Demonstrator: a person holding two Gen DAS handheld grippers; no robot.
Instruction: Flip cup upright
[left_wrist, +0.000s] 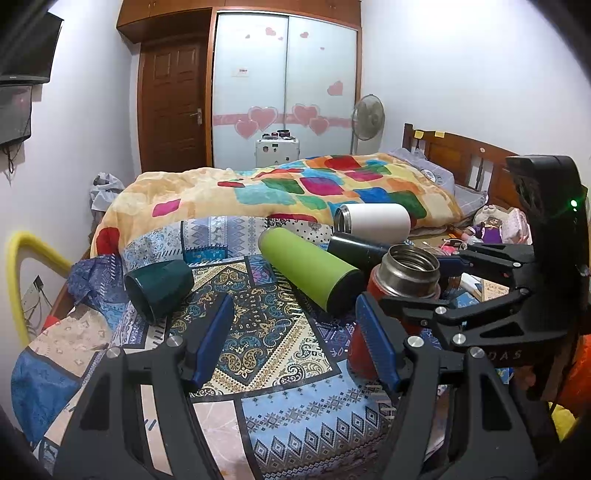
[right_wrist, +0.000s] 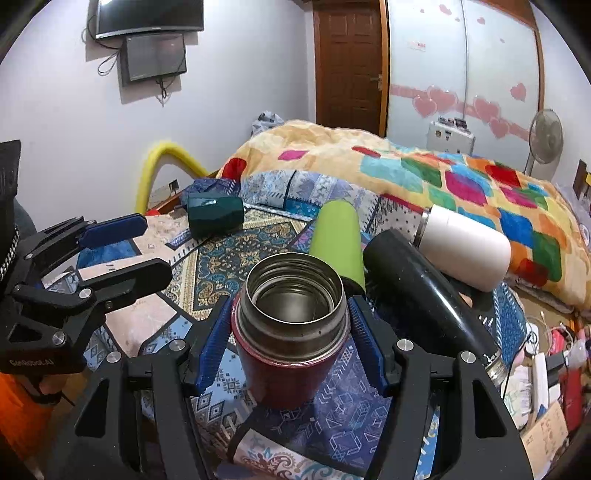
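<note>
A red flask with a steel mouth (right_wrist: 291, 332) stands upright on the patterned bedspread; it also shows in the left wrist view (left_wrist: 402, 288). My right gripper (right_wrist: 291, 343) is shut on the red flask, its blue pads against both sides below the steel collar. My left gripper (left_wrist: 295, 339) is open and empty, to the left of the flask. A dark green cup (left_wrist: 159, 288) lies on its side at the left. A lime green flask (left_wrist: 310, 269), a black flask (right_wrist: 424, 295) and a white flask (left_wrist: 373, 218) lie on their sides behind.
A colourful quilt (left_wrist: 295, 184) is heaped behind the flasks. The bed's edge (right_wrist: 517, 332) drops to a cluttered floor on the right. A yellow foam tube (left_wrist: 29, 258) stands at the left wall. A wardrobe, door and fan stand at the back.
</note>
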